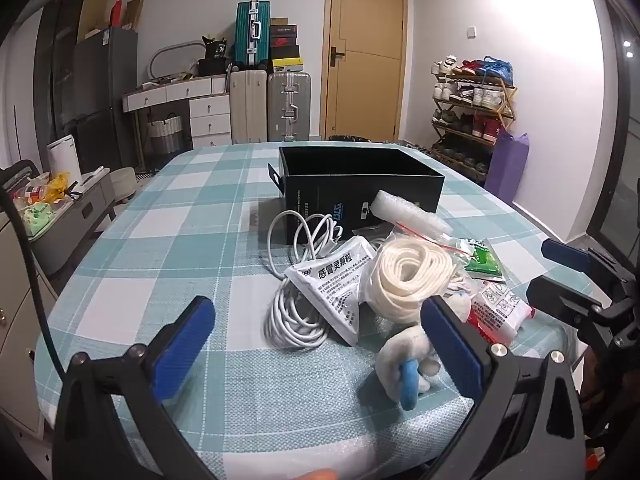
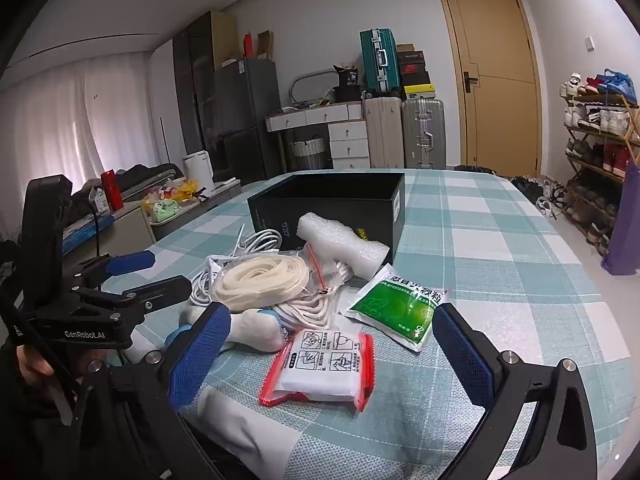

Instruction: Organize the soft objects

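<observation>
A pile of soft things lies on the checked tablecloth in front of an open black box (image 1: 360, 178) (image 2: 332, 204). It holds a coiled white cable (image 1: 296, 312), a white medicine sachet (image 1: 332, 288), a bagged coil of cream rope (image 1: 408, 276) (image 2: 260, 280), a bubble-wrap roll (image 1: 408, 216) (image 2: 340, 244), a green sachet (image 2: 396, 308), a red-edged white packet (image 2: 324, 368) and a white and blue plush toy (image 1: 404, 360). My left gripper (image 1: 320, 352) is open and empty just before the pile. My right gripper (image 2: 332, 360) is open around the red-edged packet without touching it.
The table (image 1: 160, 240) runs far back and left. Beyond it stand suitcases (image 1: 272, 104), white drawers, a wooden door (image 1: 364, 52) and a shoe rack (image 1: 472, 112). A low cabinet with clutter (image 1: 48, 204) is at the left.
</observation>
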Tool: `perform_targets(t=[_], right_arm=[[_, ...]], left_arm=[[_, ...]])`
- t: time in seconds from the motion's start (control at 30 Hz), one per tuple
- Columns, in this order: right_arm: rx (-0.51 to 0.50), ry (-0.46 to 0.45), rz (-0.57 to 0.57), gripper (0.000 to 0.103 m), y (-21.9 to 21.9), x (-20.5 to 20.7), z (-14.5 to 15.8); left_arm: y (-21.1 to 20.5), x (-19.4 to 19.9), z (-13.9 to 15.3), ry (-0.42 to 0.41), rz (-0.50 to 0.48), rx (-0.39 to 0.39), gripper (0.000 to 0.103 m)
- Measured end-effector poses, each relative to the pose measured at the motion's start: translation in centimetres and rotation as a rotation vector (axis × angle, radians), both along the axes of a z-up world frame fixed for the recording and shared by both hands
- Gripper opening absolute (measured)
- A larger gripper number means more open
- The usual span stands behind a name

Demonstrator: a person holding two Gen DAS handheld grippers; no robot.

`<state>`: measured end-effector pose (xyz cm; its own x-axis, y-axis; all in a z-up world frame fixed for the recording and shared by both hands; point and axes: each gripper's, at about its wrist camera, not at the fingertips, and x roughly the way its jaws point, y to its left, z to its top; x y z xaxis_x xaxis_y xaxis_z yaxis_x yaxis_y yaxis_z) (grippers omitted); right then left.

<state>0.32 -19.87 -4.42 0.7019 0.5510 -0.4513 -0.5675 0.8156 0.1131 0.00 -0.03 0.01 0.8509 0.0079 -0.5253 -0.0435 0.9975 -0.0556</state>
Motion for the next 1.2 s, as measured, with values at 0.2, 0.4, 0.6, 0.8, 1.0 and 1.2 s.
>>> perform_targets(t=[0.2, 0.4, 0.6, 0.8, 1.0, 1.2], right_arm=[[0.023, -0.013, 0.008, 0.102, 0.1, -0.2, 0.0], [0.007, -0.01, 0.009, 0.102, 0.4, -0.3, -0.1], [0.004, -0.004, 0.012, 0.102, 0.6, 0.1, -0.5], [-0.003, 0.0, 0.015, 0.102, 0.8, 0.1, -0.5], [-0.007, 0.003, 0.017, 0.102, 0.8, 0.1, -0.5], [-0.008, 0.007, 0.017, 0.102, 0.8, 0.1, -0.6]], left_arm=[[0.5, -0.1, 0.2, -0.007, -0.002, -0.007, 0.103], [0.7, -0.2, 0.2, -0.008, 0.011, 0.002, 0.103], [0.7, 0.4, -0.3, -0.002, 0.022, -0.004, 0.103], [0.7, 0.3, -0.2, -0.006, 0.021, -0.004, 0.103], [0.8, 0.2, -0.2, -0.006, 0.023, -0.004, 0.103], [0.8, 0.3, -0.2, -0.007, 0.022, -0.004, 0.103]])
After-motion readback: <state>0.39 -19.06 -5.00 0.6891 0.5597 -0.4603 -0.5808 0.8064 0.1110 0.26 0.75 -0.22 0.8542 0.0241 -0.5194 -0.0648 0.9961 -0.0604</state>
